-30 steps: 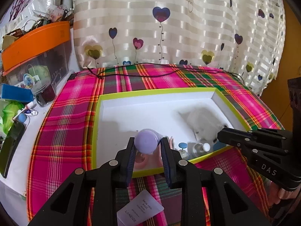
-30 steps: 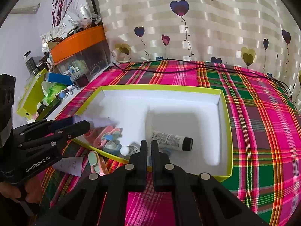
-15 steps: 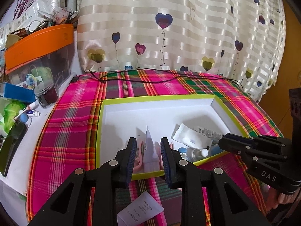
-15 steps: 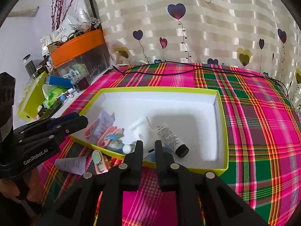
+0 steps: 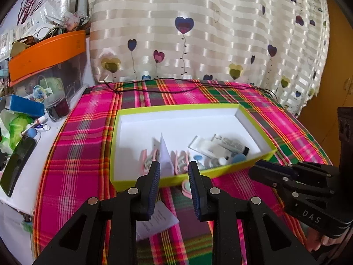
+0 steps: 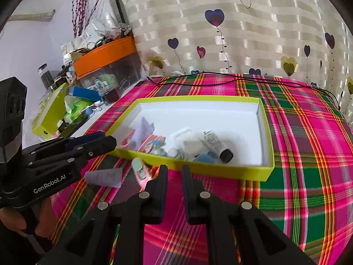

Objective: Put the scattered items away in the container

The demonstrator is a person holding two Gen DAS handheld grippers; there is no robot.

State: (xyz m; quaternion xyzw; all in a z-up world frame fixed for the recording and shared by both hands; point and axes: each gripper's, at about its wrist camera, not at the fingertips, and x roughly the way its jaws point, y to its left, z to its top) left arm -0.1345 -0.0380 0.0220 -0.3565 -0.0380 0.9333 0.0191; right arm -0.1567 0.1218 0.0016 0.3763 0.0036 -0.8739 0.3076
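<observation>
Box with the yellow-green rim sits in the middle of the plaid cloth on the counter, and most of the small things already lie inside it: a white tube with a black cap, a flat white sachet, pink clips and a folded paper slip. Two pieces are left outside, just in front of the near wall: a pink clip and a paper packet beside it.

The left gripper hangs over the near edge of the box with its fingers wide and nothing between them. The right gripper is close to the clip on the cloth; its fingers have just been opening, stand at a narrow gap and hold nothing.

The step in hand looks like picking up the stray clip. To do it well, the right fingers should open a little more, come down straddling the clip across its narrow width, and close only once the tips reach the cloth. The thin packet may need an edge lifted first. Both must clear the near wall before release.
</observation>
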